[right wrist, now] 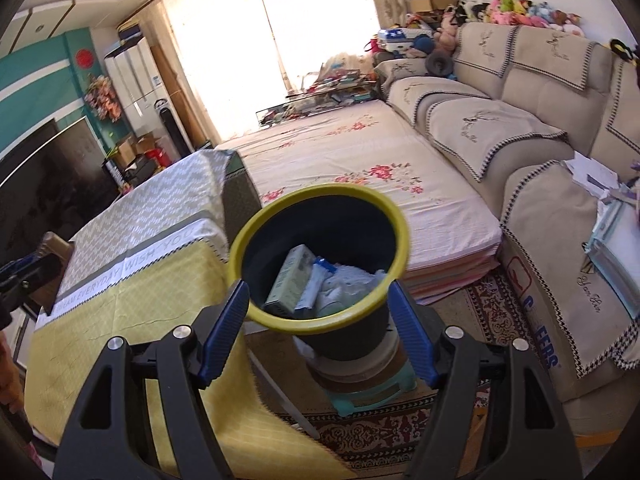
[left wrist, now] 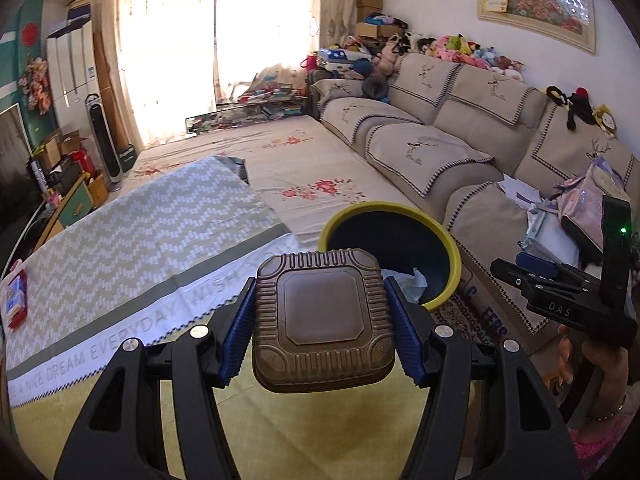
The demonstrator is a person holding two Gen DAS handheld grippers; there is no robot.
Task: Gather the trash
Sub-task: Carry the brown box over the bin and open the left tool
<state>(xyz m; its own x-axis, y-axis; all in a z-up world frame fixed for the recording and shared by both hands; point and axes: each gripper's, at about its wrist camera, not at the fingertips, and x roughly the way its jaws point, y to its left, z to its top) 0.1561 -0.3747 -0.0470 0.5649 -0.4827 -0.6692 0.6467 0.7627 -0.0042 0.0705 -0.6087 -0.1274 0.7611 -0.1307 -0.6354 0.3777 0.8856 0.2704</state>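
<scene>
My left gripper is shut on a brown ribbed plastic container, its blue pads pressing both sides, above the yellow tablecloth. Just beyond the container stands the dark bin with a yellow rim, crumpled white trash showing inside. In the right wrist view my right gripper hangs open over the near rim of the bin, with nothing between its fingers. The bin holds a pale box and crumpled wrappers. My right gripper also shows at the right of the left wrist view, held by a hand.
The table has a yellow and grey zigzag cloth, and a red-and-blue packet lies at its far left. The bin stands on a teal stool on a patterned rug. A beige sofa and a floral-sheeted platform lie beyond.
</scene>
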